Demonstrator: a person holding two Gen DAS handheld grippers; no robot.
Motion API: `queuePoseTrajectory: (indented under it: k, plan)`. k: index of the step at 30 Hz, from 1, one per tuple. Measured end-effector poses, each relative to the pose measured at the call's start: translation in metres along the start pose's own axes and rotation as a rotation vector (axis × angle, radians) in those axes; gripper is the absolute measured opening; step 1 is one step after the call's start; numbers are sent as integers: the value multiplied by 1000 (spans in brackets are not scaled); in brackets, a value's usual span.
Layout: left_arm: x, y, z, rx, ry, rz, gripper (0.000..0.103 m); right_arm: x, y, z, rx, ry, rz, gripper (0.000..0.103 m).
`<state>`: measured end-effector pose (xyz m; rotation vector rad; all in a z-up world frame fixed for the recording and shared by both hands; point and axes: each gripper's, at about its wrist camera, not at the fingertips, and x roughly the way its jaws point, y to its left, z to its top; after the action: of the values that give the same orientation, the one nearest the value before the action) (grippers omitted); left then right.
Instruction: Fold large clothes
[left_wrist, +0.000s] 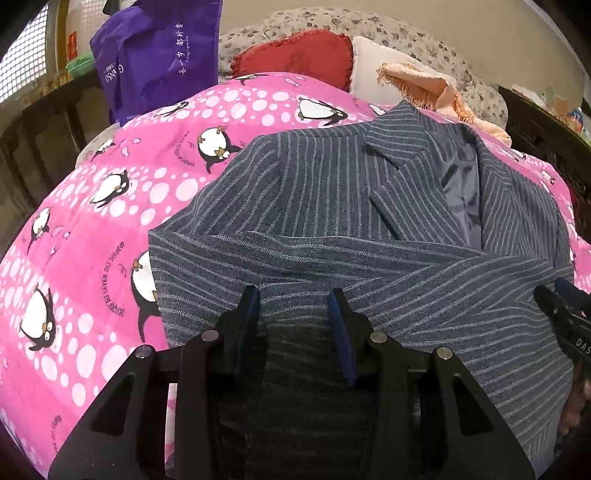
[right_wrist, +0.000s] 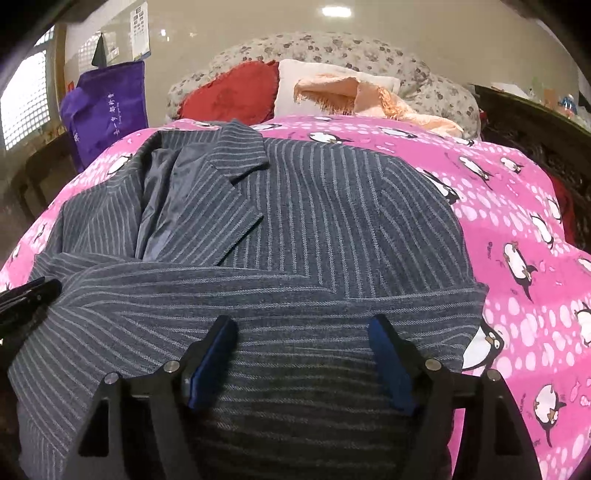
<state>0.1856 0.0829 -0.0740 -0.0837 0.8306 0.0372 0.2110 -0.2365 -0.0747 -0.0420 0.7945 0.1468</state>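
A grey-blue pinstriped jacket (left_wrist: 332, 192) lies front-up on the pink penguin bedspread (left_wrist: 92, 221), collar toward the pillows, with both sleeves laid across its lower front. My left gripper (left_wrist: 293, 293) hovers over the near sleeve; its jaws stand apart and nothing is pinched between the blue pads. The right gripper's tips (left_wrist: 561, 299) show at the right edge. In the right wrist view the jacket (right_wrist: 314, 206) fills the middle, and my right gripper (right_wrist: 303, 321) stands wide open just above the folded sleeve. The left gripper's tip (right_wrist: 33, 291) rests at the jacket's left edge.
Behind the jacket lie a red pillow (right_wrist: 232, 92), a white pillow (right_wrist: 295, 85), a peach fringed cloth (right_wrist: 369, 96) and a floral quilt (right_wrist: 424, 74). A purple bag (right_wrist: 107, 107) hangs at the back left. Dark wooden furniture (right_wrist: 535, 125) borders the bed on the right.
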Motion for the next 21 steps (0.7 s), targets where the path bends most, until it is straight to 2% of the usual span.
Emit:
queuePoseTrajectory:
  k: [5,7,9,12,14,15,16,19,21]
  plan:
    - [5,-2,1,9,1,17,39,-9,5,4,-34,16,-30,75]
    - [6,-3,2,12,1,25,39,-17,14,12,-67,40,-102,75]
    - [7,-3,2,12,1,28,40,-35,25,23,-40,-2,-144,75]
    - [7,-3,2,12,1,29,40,-36,40,33,-16,-40,-73,80]
    - [7,-4,2,15,1,33,40,-6,48,30,-49,38,-61,83]
    - [7,-4,2,16,1,34,40,13,47,25,-58,105,-75,83]
    - [8,-4,2,16,1,34,40,13,41,24,-25,83,-43,83]
    - [8,-4,2,16,1,34,40,-19,29,26,3,45,-43,82]
    - [9,-4,3,15,0,34,40,-47,22,17,2,19,1,82]
